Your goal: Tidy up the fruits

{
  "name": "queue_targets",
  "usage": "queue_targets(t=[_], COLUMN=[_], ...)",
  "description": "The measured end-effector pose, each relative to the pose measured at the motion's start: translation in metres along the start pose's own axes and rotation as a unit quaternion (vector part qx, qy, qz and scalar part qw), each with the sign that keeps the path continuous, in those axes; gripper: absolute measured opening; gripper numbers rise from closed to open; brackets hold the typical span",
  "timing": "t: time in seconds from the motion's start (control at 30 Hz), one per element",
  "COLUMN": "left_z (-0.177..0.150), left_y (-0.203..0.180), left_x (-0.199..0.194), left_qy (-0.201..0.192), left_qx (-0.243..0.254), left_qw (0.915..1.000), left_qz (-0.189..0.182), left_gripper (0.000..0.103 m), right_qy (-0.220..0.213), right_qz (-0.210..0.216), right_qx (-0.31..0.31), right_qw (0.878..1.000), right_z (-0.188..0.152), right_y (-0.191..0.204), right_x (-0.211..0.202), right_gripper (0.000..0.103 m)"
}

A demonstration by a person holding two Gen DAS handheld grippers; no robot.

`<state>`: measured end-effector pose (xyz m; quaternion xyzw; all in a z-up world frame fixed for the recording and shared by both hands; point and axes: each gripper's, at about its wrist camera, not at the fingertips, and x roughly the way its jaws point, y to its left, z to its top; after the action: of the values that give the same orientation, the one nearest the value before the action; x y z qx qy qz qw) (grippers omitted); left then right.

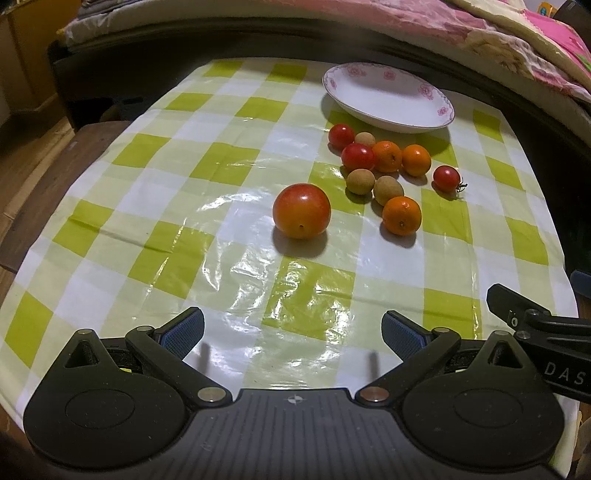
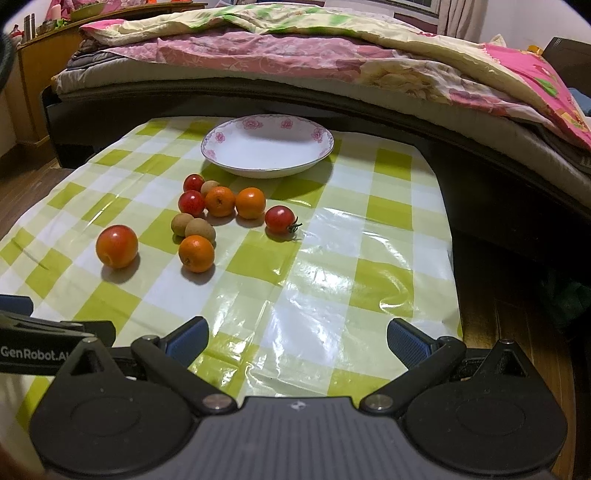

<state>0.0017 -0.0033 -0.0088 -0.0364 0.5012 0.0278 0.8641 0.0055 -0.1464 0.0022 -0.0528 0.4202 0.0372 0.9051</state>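
With the left gripper [image 1: 291, 334] and right gripper [image 2: 297, 341] both hanging wide open and empty, any clumsy nudge is risking round fruits like the big tomato [image 1: 301, 210] rolling off the glossy surface [image 1: 147, 192] instead of reaching the plate [image 1: 388, 96].

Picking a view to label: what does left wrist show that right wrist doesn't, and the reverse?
Left wrist only: the left claw, open and empty, with part of the other tool at its right edge.

Right wrist only: the right claw, open and empty; a wooden cabinet with a metal flask at far left; much more of the bed.

Both: the empty plate, the large tomato, the loose small fruit, the checked tablecloth.
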Motion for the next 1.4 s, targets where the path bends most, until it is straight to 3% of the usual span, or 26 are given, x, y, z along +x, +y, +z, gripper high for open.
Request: queue_targets(t=[1.4], left_z=[-0.0016], left_y=[-0.0001], left_x=[0.0002], left_qy=[-0.002], left_qx=[0.008], left_qw=[0.9999], left_qz=[0.007], left_gripper=[0.102], right_qy=[0.003], right_qz=[0.000], right_qx=[-0.002], right_qw=[1.000], right_z=[-0.0023], right_y=[0.0004], right_x=[0.0027], right_gripper=[0.103])
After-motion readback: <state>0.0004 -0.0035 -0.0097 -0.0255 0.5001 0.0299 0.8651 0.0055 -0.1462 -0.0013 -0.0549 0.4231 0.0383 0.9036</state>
